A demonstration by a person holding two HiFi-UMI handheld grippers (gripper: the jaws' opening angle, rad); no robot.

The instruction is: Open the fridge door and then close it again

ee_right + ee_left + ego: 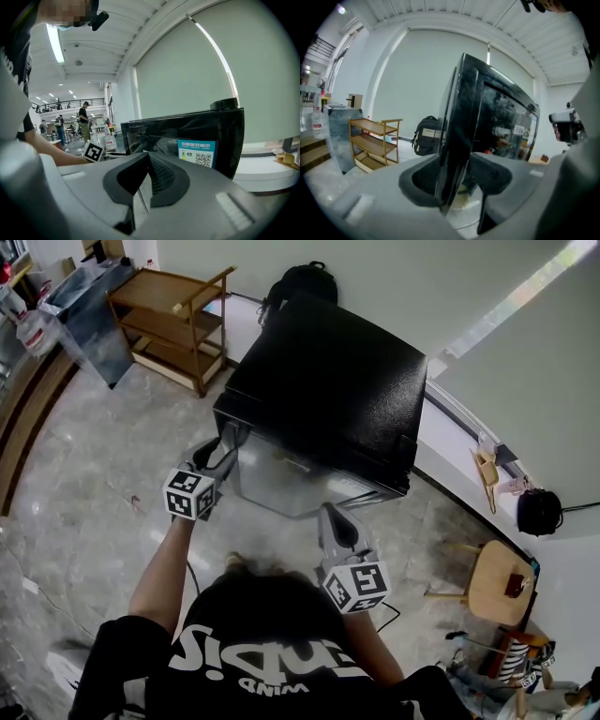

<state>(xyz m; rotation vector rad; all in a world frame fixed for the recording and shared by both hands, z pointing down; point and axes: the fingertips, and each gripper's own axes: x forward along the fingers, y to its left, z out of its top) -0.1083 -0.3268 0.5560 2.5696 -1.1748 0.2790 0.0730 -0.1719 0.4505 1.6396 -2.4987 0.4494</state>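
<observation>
A small black fridge [328, 381] stands on the grey floor in front of me. Its glossy fridge door [281, 479] faces me. My left gripper [228, 439] is at the door's left edge. In the left gripper view the fridge door [464, 117] runs upright between the wide jaws of my left gripper [457, 173], and both pads seem to lie against it. My right gripper [330, 517] hovers low in front of the door's right half and touches nothing. In the right gripper view my right gripper [147, 157] is shut with nothing in it, and the fridge [187, 136] lies just beyond it.
A wooden shelf cart [173, 324] and a metal cabinet [89, 315] stand at the back left. A black backpack [300, 282] leans behind the fridge. A wooden stool [497, 582] and a black bag [539, 512] are at the right, near a white ledge.
</observation>
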